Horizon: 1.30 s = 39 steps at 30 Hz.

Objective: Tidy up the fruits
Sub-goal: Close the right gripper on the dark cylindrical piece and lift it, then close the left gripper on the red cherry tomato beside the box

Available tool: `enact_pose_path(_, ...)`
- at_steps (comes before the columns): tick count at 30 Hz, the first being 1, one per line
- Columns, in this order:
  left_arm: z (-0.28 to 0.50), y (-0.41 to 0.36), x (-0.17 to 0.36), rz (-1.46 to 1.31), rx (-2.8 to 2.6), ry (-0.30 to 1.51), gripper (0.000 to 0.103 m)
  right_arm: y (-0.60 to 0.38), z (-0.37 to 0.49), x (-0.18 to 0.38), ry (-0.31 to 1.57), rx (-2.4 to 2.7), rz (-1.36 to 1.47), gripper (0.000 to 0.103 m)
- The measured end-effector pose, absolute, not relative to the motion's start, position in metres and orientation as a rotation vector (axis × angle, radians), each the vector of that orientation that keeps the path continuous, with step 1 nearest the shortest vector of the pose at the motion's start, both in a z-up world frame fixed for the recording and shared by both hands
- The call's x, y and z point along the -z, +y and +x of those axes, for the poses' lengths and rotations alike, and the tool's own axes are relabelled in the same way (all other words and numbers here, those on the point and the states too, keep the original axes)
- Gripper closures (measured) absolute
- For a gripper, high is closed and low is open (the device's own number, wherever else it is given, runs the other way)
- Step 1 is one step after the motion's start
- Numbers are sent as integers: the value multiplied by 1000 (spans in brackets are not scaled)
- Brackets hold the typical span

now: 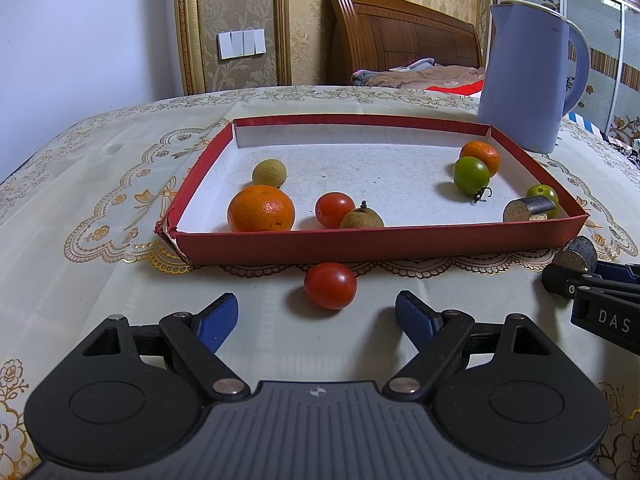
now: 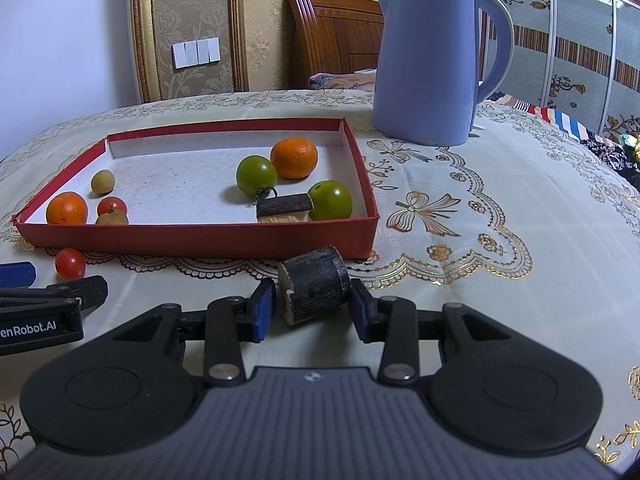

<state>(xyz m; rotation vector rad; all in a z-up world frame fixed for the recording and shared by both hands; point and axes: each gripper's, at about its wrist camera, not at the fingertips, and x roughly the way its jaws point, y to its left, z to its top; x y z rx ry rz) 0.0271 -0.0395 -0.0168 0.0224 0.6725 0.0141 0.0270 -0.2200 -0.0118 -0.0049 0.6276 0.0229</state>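
1. The dark sugarcane piece [image 2: 314,290], a short cylinder with a pale cut end, lies between the pads of the right gripper [image 2: 314,308], just outside the near right corner of the red tray [image 2: 200,238]. The jaws stand narrow and both blue pads press on its sides, so it is grasped; I cannot tell whether it is lifted clear of the tablecloth [image 2: 500,280].
2. A loose red cherry tomato [image 1: 330,285] sits on the cloth just before the tray's near wall. The left gripper [image 1: 316,318] is released, jaws wide, with the tomato just ahead of its fingertips and touching neither.
3. Inside the tray: a large orange [image 1: 261,208], a red tomato [image 1: 334,209] and two brown longans [image 1: 361,218] [image 1: 269,173] on the left; a green tomato [image 1: 471,175], a small orange [image 1: 480,157], a green fruit [image 1: 542,194] and a second cane piece [image 1: 529,208] on the right.
4. A blue kettle [image 2: 426,64] stands behind the tray's far right corner.
5. Risks, as I judge them:
   - The cane is round and hard, held near one end; it could pivot or slip out when carried over the wall.
   - Lifting too low would knock the tray's cardboard wall and shift the tray.
   - The tomato is smooth and soft: an off-centre closing could roll it away, a hard one could burst it.
   - The two grippers are close together and could collide.
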Motion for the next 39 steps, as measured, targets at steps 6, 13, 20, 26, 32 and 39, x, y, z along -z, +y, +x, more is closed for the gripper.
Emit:
enact_pose_path(6,24,-44,15,47,5,657,24,-220,27,12,627,-24,-4,65)
enact_pose_path(13,22,-43,15,44,32,648,42,-219,27,12,627,-25,-7,65)
enact_pose_path(20,20,-42,14,42,45,636,61,-221,27,11,623,-25,10,68)
enact_pose_path(26,16,-38,13,37,54,625,79,-226,26,11,614,-35,32,71)
enact_pose_path(32,14,-36,13,29,58,623,80,-229,25,10,612,-41,52,71)
enact_pose_path(39,13,-32,11,11,48,617,80,-236,24,10,603,-42,93,72)
